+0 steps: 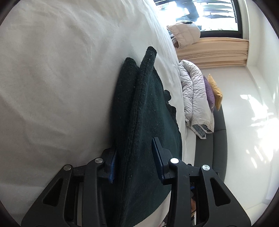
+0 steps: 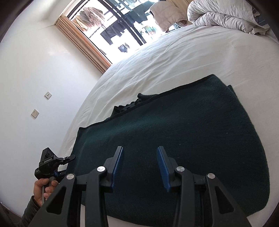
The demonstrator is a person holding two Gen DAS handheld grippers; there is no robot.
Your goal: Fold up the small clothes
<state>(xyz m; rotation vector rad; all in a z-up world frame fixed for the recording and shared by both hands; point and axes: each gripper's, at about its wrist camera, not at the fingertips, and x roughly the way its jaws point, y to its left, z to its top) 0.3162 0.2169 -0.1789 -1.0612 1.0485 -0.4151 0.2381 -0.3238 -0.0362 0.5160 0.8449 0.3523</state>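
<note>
A dark green knit garment (image 2: 174, 139) lies folded flat on the white bed sheet (image 2: 174, 57). My right gripper (image 2: 140, 157) is open and empty, hovering just above the garment's near part. My left gripper (image 1: 134, 153) is turned on its side at the garment's edge; its fingers (image 1: 157, 153) stand apart with stacked layers of the garment (image 1: 139, 113) between them, not squeezed. The left gripper also shows in the right wrist view (image 2: 52, 162) at the garment's left corner, held by a hand.
A rumpled grey duvet (image 2: 223, 15) lies at the bed's far end, with purple and yellow cushions (image 1: 214, 92) on a dark bench (image 1: 218, 139) beside it. A window with beige curtains (image 2: 83, 43) and a white wall (image 2: 34, 78) bound the bed.
</note>
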